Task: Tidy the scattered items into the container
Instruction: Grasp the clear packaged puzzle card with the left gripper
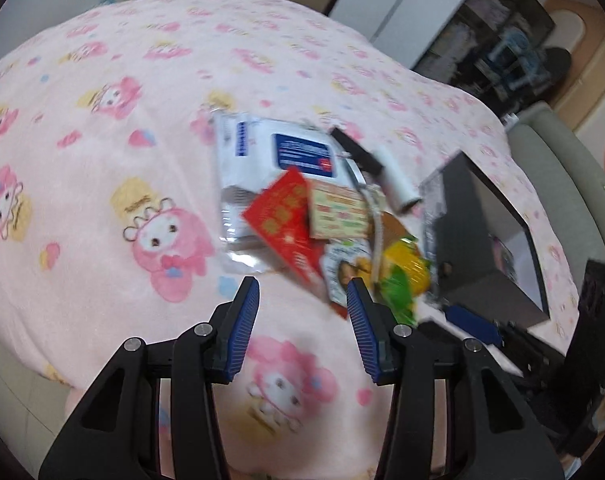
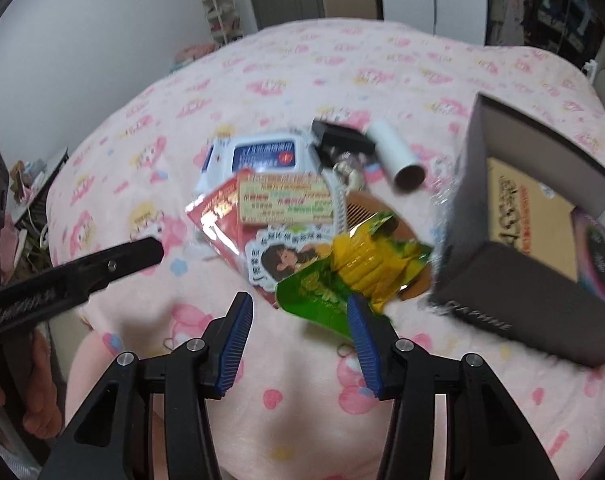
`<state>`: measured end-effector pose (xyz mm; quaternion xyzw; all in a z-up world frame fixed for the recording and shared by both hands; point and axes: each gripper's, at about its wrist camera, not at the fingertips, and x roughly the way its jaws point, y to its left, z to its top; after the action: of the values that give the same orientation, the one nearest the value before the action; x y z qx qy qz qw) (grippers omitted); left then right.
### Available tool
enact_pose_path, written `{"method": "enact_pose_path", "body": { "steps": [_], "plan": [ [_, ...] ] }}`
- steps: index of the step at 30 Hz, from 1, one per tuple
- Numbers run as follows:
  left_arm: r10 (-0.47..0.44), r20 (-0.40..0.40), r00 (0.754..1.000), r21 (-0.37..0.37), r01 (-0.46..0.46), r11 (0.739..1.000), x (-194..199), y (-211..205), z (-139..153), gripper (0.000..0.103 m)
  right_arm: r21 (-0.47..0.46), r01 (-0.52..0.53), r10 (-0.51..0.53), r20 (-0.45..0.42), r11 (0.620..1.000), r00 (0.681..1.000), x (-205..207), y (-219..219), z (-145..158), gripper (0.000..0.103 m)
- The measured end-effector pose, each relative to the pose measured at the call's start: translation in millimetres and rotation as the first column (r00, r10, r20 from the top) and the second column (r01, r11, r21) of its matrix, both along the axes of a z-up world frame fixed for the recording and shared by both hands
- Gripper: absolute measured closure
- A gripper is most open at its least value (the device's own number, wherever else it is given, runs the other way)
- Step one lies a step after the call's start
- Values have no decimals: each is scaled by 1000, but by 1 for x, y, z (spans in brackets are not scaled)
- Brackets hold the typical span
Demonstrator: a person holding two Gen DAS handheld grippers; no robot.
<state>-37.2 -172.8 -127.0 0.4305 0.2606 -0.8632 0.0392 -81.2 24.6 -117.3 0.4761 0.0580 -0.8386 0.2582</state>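
A heap of small items lies on the pink cartoon-print blanket (image 1: 102,168). It holds a white wipes pack (image 1: 286,152) (image 2: 262,156), a red envelope (image 1: 282,216) (image 2: 218,208), a printed card box (image 1: 338,210) (image 2: 286,200), a green and yellow snack bag (image 1: 402,276) (image 2: 342,276), a white roll (image 1: 394,180) (image 2: 398,156) and a black item (image 2: 342,138). The grey open box (image 1: 486,292) (image 2: 514,304) stands right of the heap. My left gripper (image 1: 302,296) is open just short of the heap. My right gripper (image 2: 300,312) is open, its right finger beside the snack bag's lower edge.
Inside the grey box lie a tan printed box (image 2: 522,216) and a dark pink-edged item (image 2: 598,256). A wooden comb (image 2: 366,208) and a cartoon sticker card (image 2: 286,258) sit in the heap. A finger of the left gripper (image 2: 134,256) reaches in from the left. Shelves and furniture stand beyond the bed.
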Motion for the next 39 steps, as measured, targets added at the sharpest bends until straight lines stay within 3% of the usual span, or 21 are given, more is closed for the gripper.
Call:
{"method": "enact_pose_path", "body": {
  "steps": [8, 10, 13, 19, 23, 25, 27, 28, 31, 33, 36, 39],
  "plan": [
    [99, 33, 995, 45, -101, 994, -25, -44, -38, 63, 46, -170, 167, 64, 984, 984, -26, -79, -45, 58],
    [109, 40, 993, 64, -112, 992, -30, -53, -46, 64, 52, -166, 162, 82, 985, 983, -34, -90, -55, 58],
    [98, 42, 994, 96, -101, 990, -43, -65, -56, 64, 111, -135, 132, 33, 985, 991, -44, -97, -61, 59],
    [100, 55, 993, 132, -106, 986, -58, -73, -70, 64, 163, -80, 89, -51, 983, 995, -66, -91, -56, 58],
    [67, 65, 996, 144, -76, 987, -70, -68, -77, 64, 161, -58, 68, -55, 985, 996, -72, -88, -56, 55],
    [44, 69, 997, 149, -54, 987, -76, -64, -80, 61, 157, -51, 62, -62, 986, 996, -69, -88, -54, 55],
    [19, 74, 997, 160, -31, 987, -85, -59, -84, 49, 143, -53, 62, -62, 988, 996, -62, -86, -51, 55],
    [13, 74, 997, 163, -25, 986, -89, -56, -86, 48, 128, -51, 58, -48, 990, 997, -59, -84, -51, 55],
    [-9, 71, 997, 165, -3, 986, -95, -49, -85, 51, 86, -39, 39, -5, 996, 999, -53, -76, -50, 55],
    [-24, 51, 998, 180, 15, 984, -89, -47, -77, 61, 66, -27, 26, 13, 997, 1000, -50, -70, -49, 55],
    [-61, -27, 998, 277, 67, 959, -68, -43, -59, 72, 38, -12, 11, 30, 999, 999, -46, -60, -42, 55],
    [-115, -66, 991, 237, 128, 963, -57, -24, -45, 73, 16, 2, -2, 26, 1000, 1000, -42, -52, -33, 55]
  ]
}}
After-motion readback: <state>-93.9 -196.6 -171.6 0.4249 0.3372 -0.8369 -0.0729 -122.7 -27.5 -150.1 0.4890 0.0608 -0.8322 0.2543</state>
